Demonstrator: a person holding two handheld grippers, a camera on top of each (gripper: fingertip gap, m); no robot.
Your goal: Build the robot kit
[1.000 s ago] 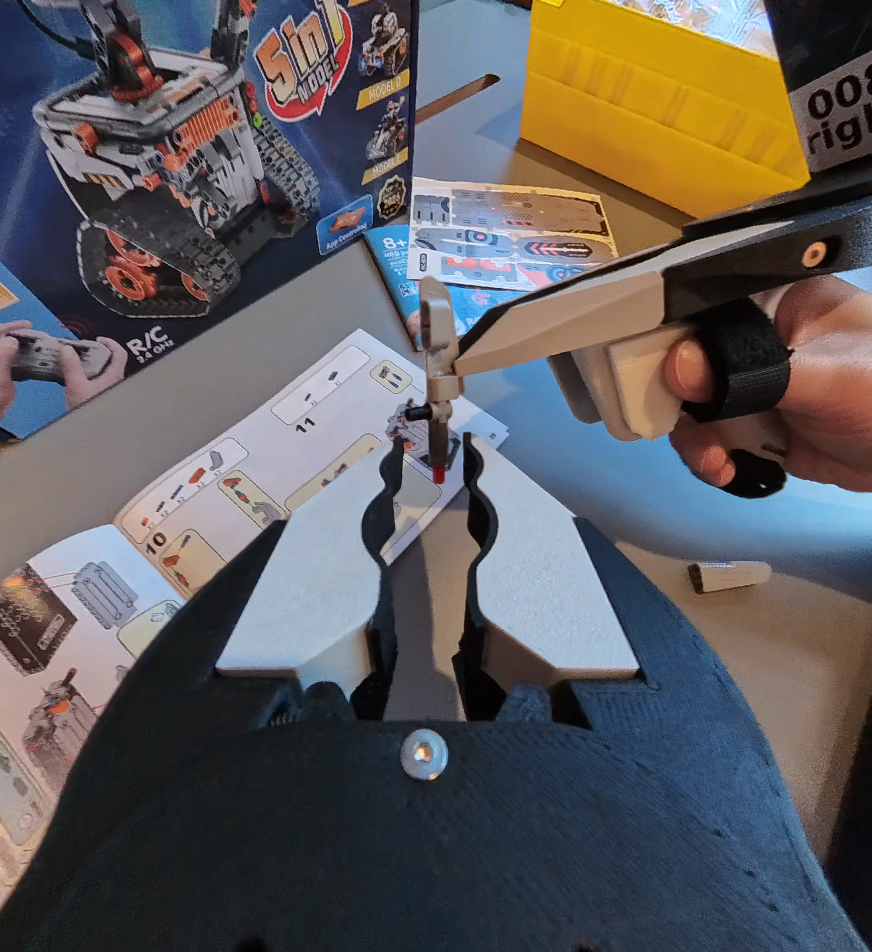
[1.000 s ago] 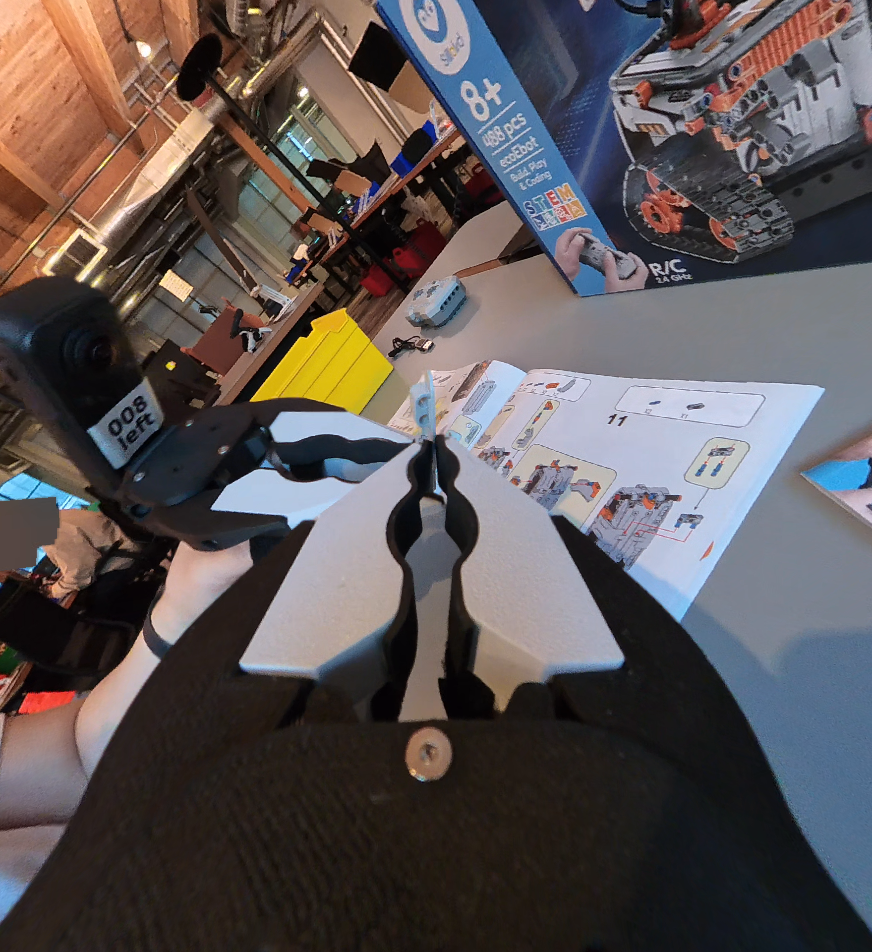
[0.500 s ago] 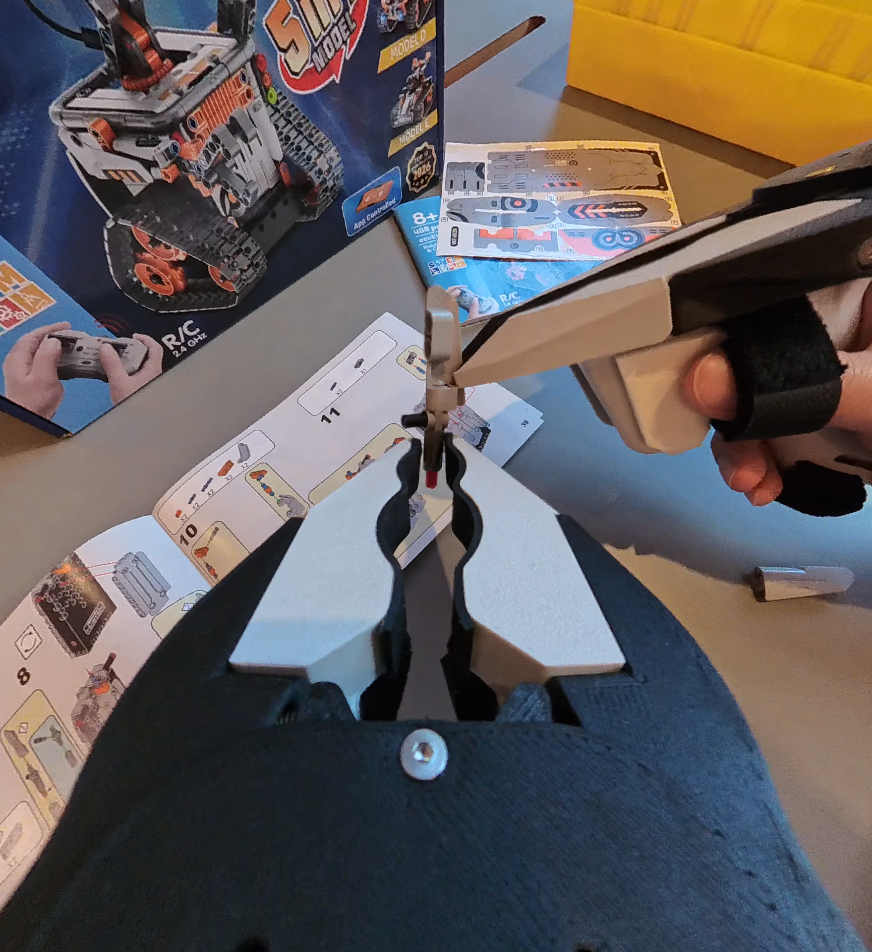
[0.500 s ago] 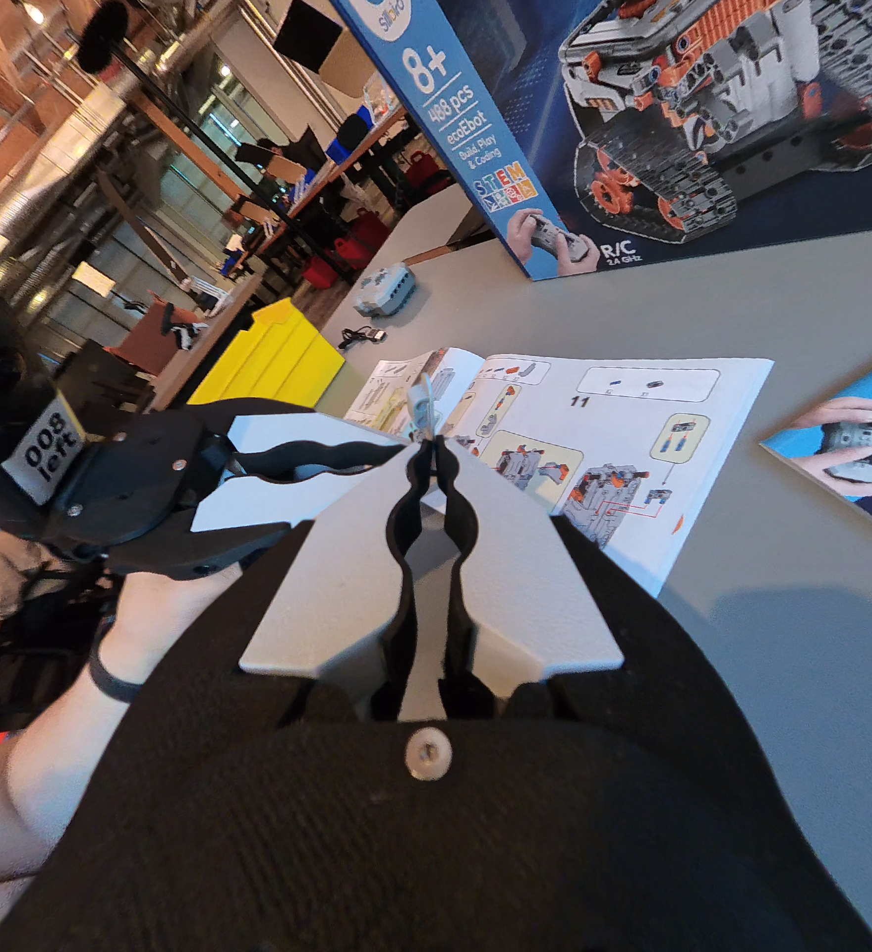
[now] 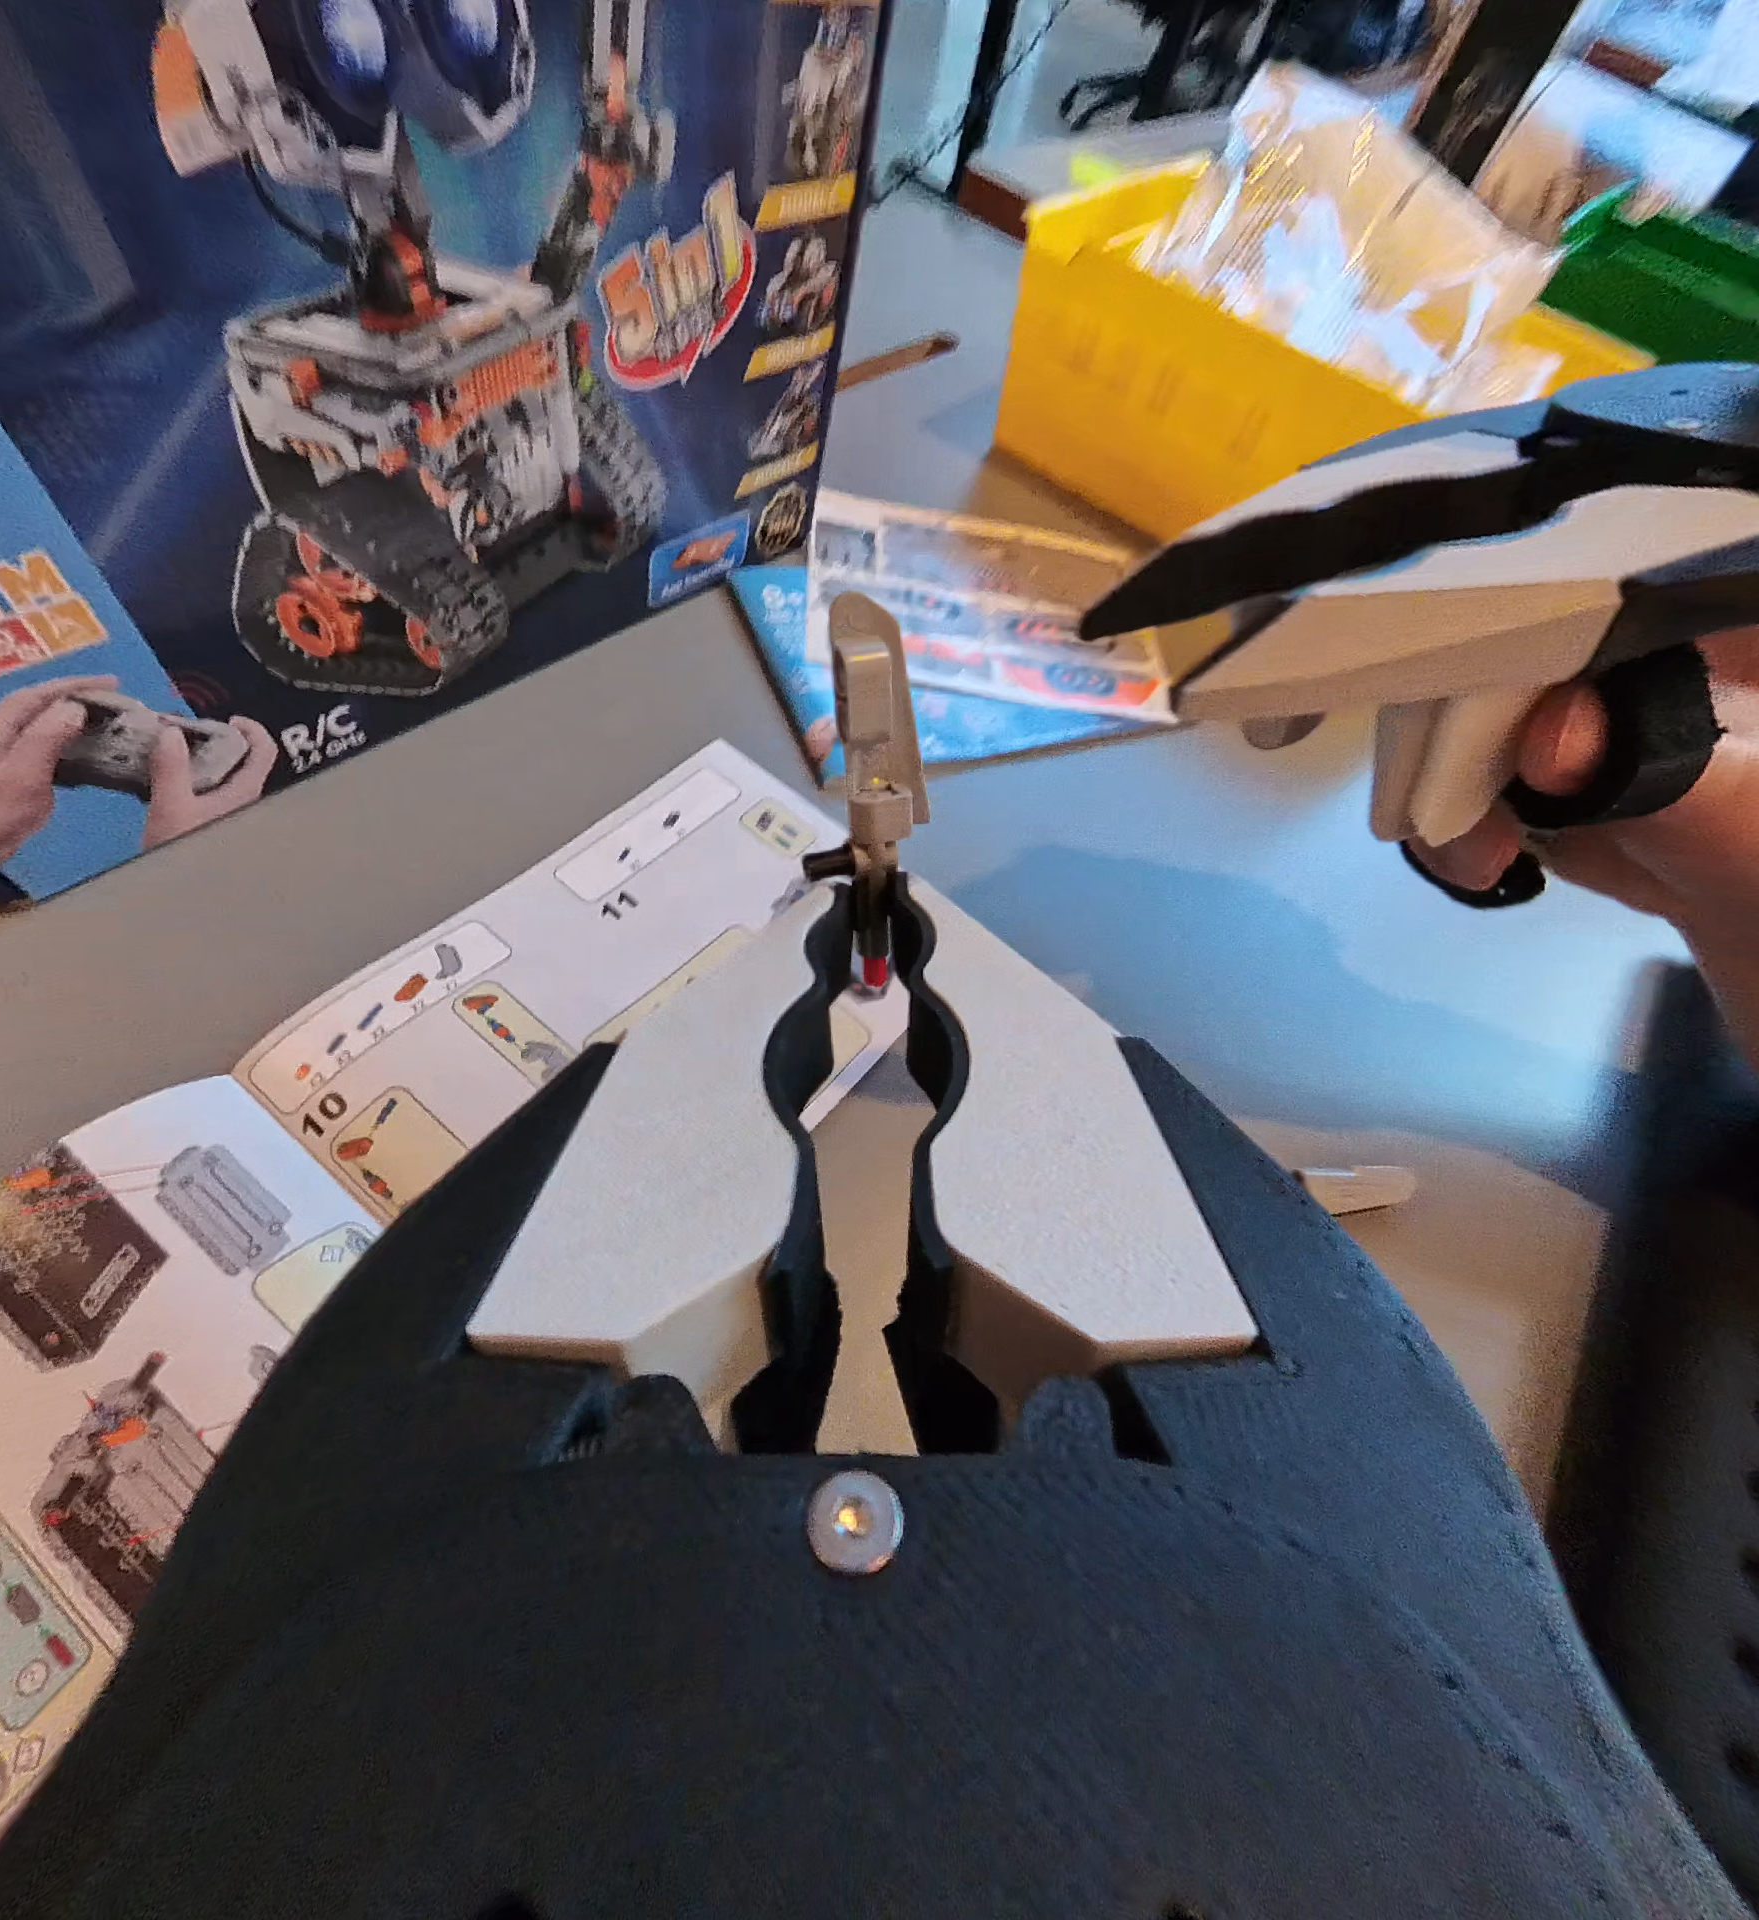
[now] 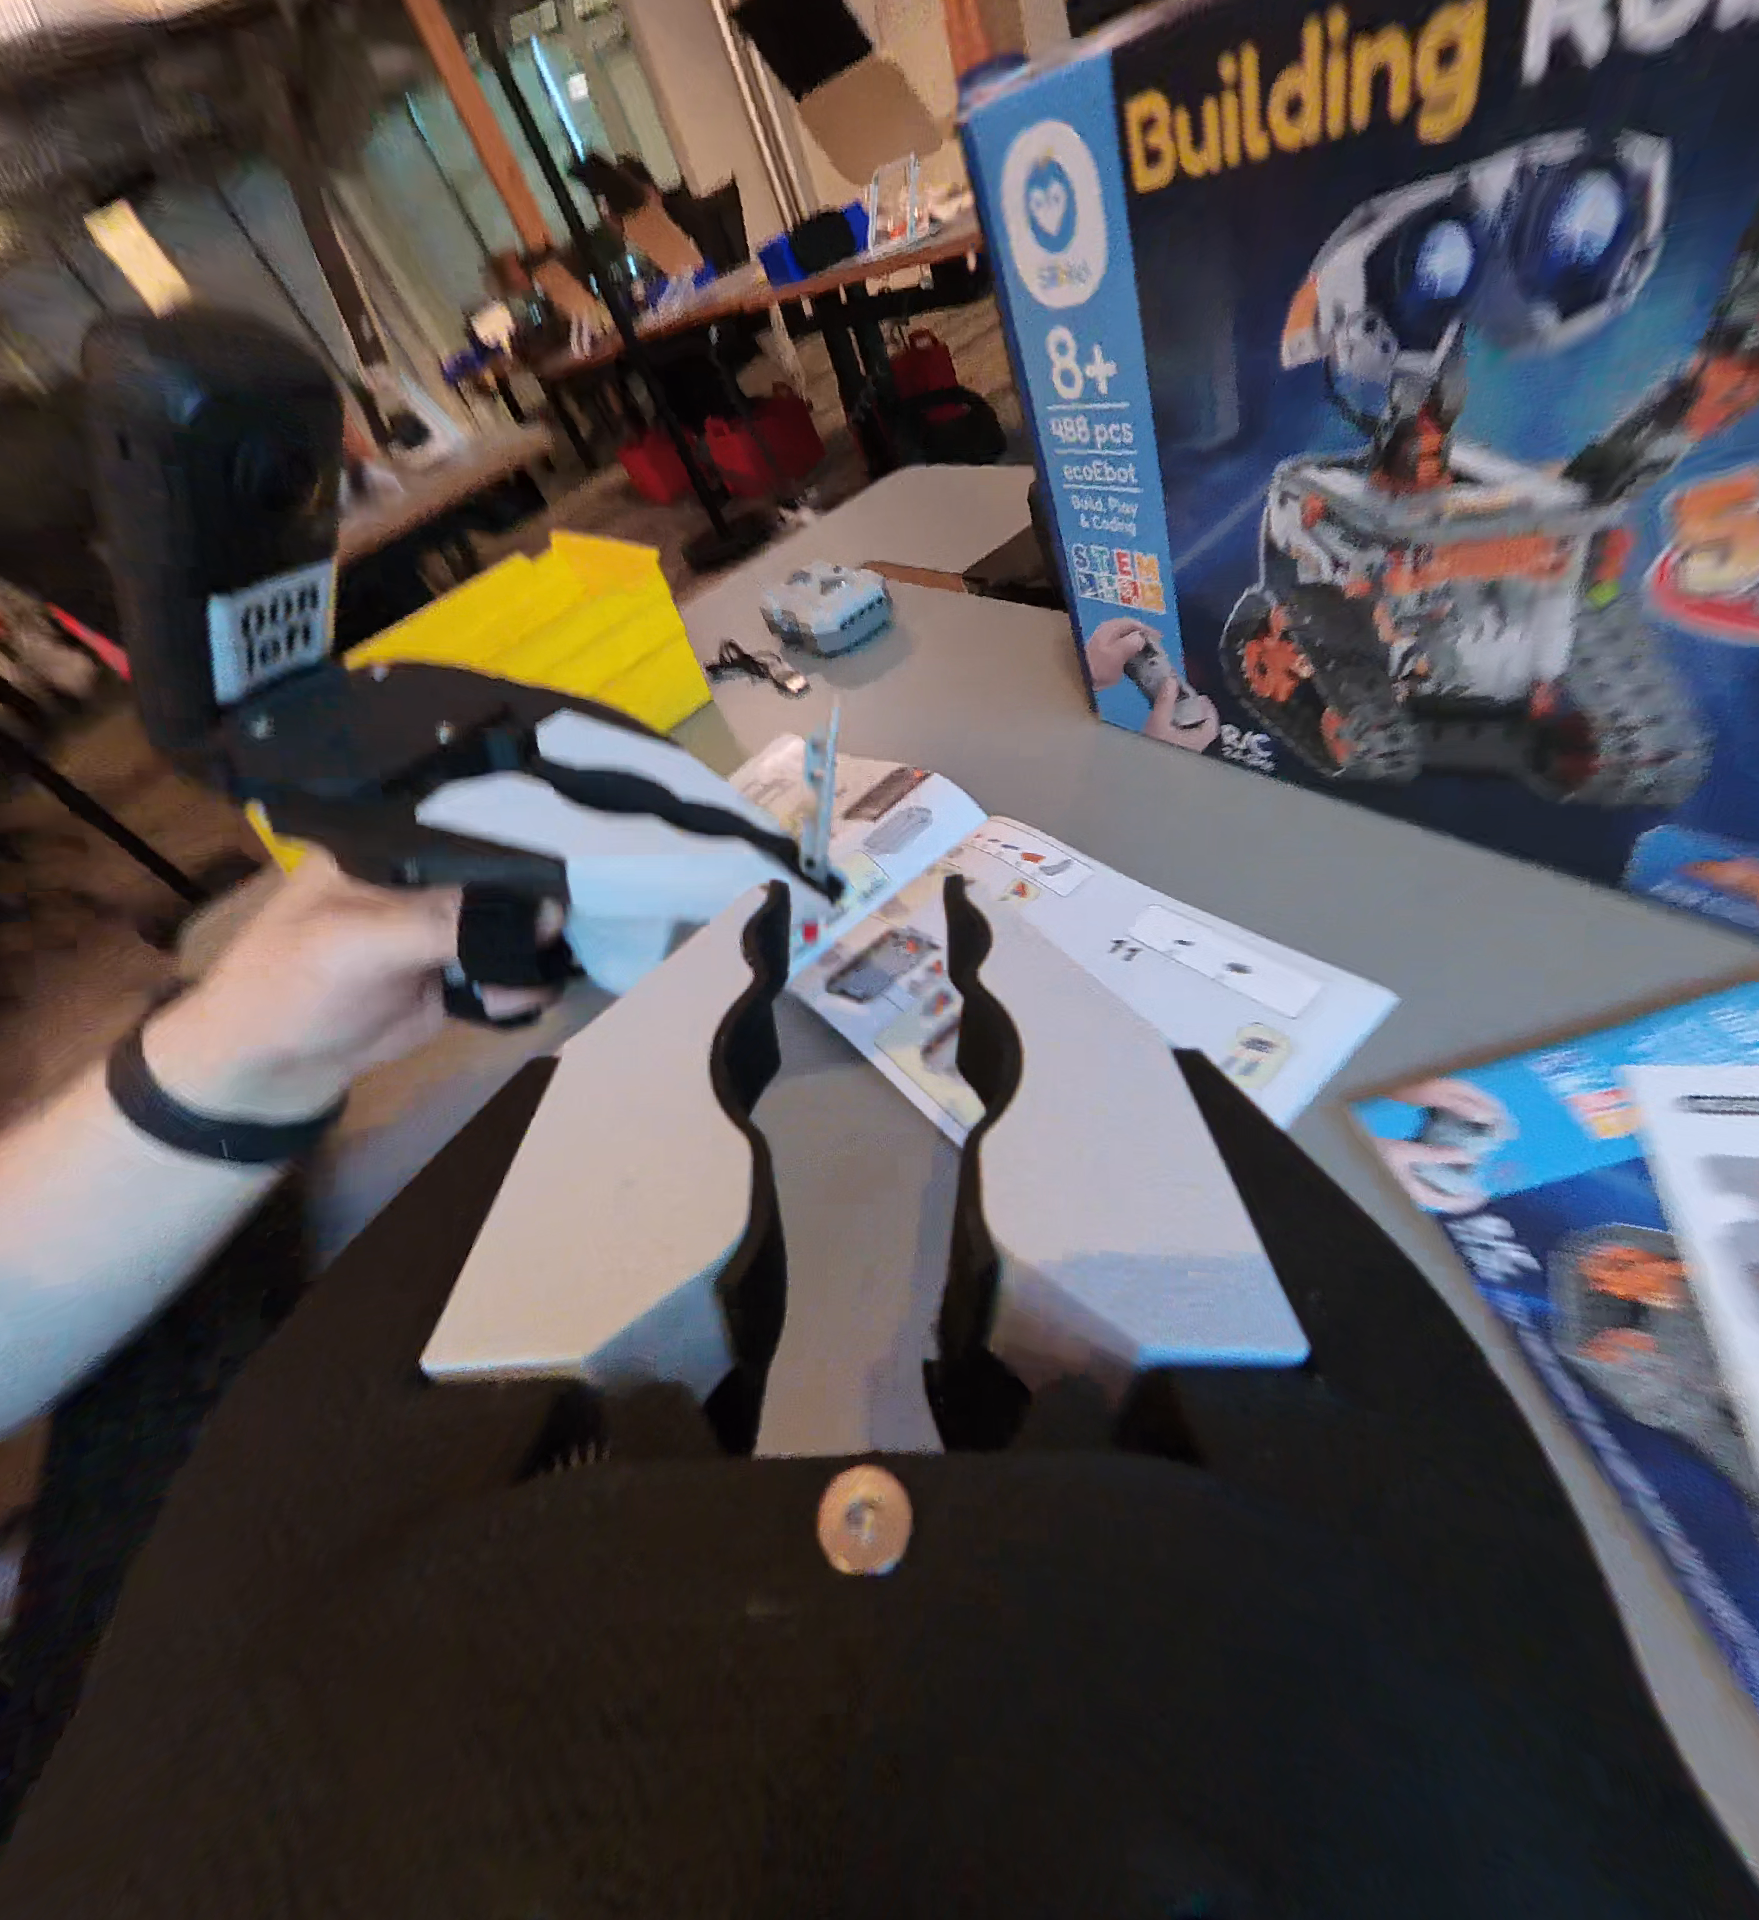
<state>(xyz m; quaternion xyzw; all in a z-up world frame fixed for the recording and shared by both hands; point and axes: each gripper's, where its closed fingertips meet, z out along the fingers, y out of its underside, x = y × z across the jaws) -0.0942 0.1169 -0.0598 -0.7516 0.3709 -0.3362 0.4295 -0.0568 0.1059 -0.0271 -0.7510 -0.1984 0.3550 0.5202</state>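
Two grippers over the table [image 5: 1270,935]: our left gripper [image 5: 870,940] pinches the small grey piece [image 5: 873,717] upright by its lower end, above the open booklet [image 5: 439,997]. Our right gripper [image 6: 859,904], jaws apart and empty, sits just beside it; toy box [image 6: 1477,416] along the far edge

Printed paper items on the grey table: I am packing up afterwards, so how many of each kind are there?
Open white instruction booklet: 1
Blue glossy leaflet: 1
Sticker sheet with grey and red shapes: 1
Large blue cardboard toy box: 1
Total: 4
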